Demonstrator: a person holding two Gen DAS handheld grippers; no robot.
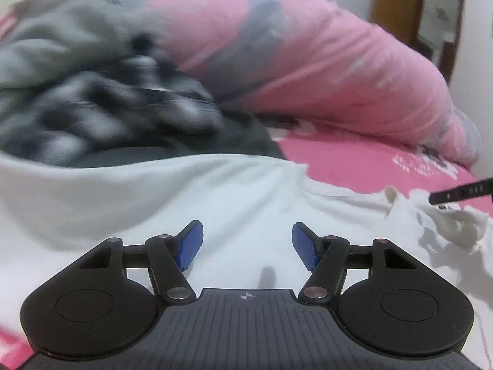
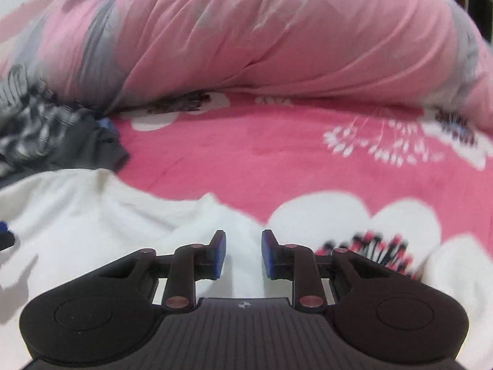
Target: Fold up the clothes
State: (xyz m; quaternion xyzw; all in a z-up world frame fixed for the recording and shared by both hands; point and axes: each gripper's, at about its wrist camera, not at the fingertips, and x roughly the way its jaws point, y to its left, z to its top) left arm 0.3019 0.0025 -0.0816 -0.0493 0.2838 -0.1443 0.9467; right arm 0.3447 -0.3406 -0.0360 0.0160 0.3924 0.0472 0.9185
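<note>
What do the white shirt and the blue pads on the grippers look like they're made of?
White shirt: soft matte knit, probably cotton; it drapes in loose folds without shine. Blue pads: likely rubber or textured plastic, matte with a fine ridged surface, on black plastic fingers.

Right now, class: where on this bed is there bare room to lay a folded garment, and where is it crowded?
Free: the pink floral sheet, bordered by the rolled pink quilt behind and the white garment in front. Crowded: the left side, where the heap of grey and checked clothes sits against the quilt.
</note>
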